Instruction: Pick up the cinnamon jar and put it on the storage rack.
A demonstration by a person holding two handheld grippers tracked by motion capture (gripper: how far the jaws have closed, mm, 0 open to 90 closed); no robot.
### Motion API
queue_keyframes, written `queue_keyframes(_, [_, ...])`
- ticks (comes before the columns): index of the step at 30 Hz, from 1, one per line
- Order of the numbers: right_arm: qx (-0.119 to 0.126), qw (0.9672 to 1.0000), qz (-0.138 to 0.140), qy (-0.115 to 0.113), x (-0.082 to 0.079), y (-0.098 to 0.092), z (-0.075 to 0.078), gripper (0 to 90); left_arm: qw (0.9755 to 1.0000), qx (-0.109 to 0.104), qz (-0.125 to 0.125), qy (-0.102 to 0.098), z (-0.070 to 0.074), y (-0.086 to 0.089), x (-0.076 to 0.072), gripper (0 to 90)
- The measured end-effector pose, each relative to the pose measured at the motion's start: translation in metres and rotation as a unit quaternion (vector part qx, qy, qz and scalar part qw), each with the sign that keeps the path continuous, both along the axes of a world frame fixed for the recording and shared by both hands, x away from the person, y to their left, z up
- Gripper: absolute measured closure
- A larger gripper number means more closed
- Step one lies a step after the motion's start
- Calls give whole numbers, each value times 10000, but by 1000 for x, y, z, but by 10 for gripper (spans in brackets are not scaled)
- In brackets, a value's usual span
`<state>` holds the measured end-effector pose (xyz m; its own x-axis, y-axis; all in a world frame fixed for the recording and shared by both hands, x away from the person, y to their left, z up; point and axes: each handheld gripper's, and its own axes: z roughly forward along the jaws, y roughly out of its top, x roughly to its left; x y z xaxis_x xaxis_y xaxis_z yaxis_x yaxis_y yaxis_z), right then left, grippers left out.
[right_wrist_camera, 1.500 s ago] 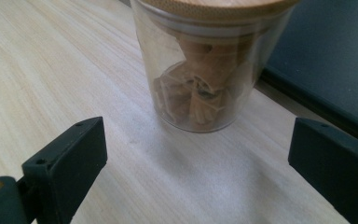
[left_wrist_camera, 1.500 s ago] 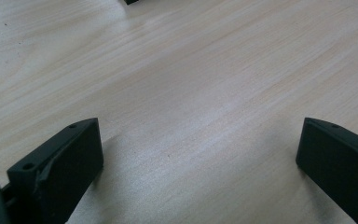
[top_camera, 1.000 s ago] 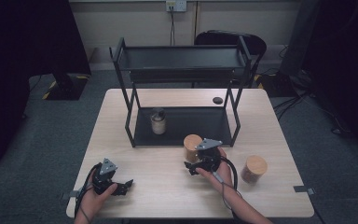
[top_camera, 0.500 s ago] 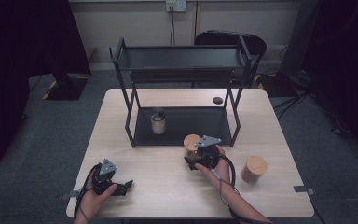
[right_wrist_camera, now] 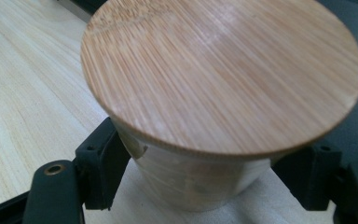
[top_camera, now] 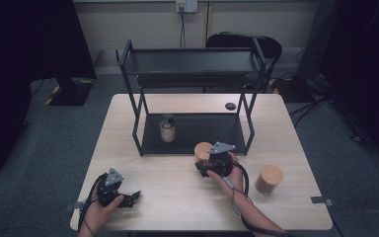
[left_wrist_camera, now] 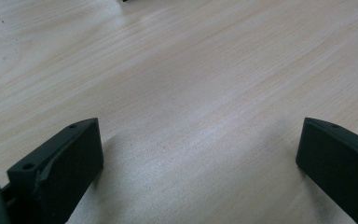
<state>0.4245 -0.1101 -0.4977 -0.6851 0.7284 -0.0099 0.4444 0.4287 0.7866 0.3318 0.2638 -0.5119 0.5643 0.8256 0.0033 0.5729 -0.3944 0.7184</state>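
A jar with a round bamboo lid [top_camera: 203, 149] [right_wrist_camera: 214, 93] stands on the table just in front of the black rack. My right gripper [top_camera: 203, 163] [right_wrist_camera: 205, 172] is at its side, and its jaws have just been closing with the jar between them. Both black fingers [right_wrist_camera: 100, 168] now press on the jar's pale body below the lid. My left gripper [top_camera: 134, 196] [left_wrist_camera: 200, 154] rests low over the bare table near the front left. Its jaws stand wide apart with nothing between them.
A two-shelf black rack [top_camera: 192, 64] takes up the far middle of the wooden table [top_camera: 177, 197]. A small dark-lidded jar [top_camera: 167, 128] stands on its lower shelf. Another bamboo-lidded jar [top_camera: 269, 177] sits at the right. A small black disc [top_camera: 230, 105] lies behind the rack.
Neither hand has shifted in the high view. The right gripper stays at the jar, and nothing else has visibly moved.
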Motion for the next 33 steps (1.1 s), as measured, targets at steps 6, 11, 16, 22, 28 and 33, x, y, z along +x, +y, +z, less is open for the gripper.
queue_keyframes(6, [-21, 10000, 31, 12, 1, 0, 1, 251, 10000, 7, -11, 3, 0, 0, 0, 1])
queue_keyframes(11, [-87, 9999, 106, -23, -1, 2, 2, 251, 10000, 7, -18, 4, 0, 0, 0, 1])
queue_keyframes(16, [-134, 9997, 198, -28, -2, 6, 4, 251, 10000, 5, -23, 3, 0, 1, 0, 1])
queue_keyframes(22, [-168, 9993, 315, -53, -1, 10, 9, 251, 10000, 6, -29, -2, 0, 1, -1, 1])
queue_keyframes(28, [-193, 9992, 357, -39, 0, 11, 12, 251, 10000, 11, -29, 1, 0, 1, -2, 1])
queue_keyframes(33, [-179, 9992, 361, -38, 2, 11, 15, 251, 10000, 8, -27, 2, 0, 1, -2, 1])
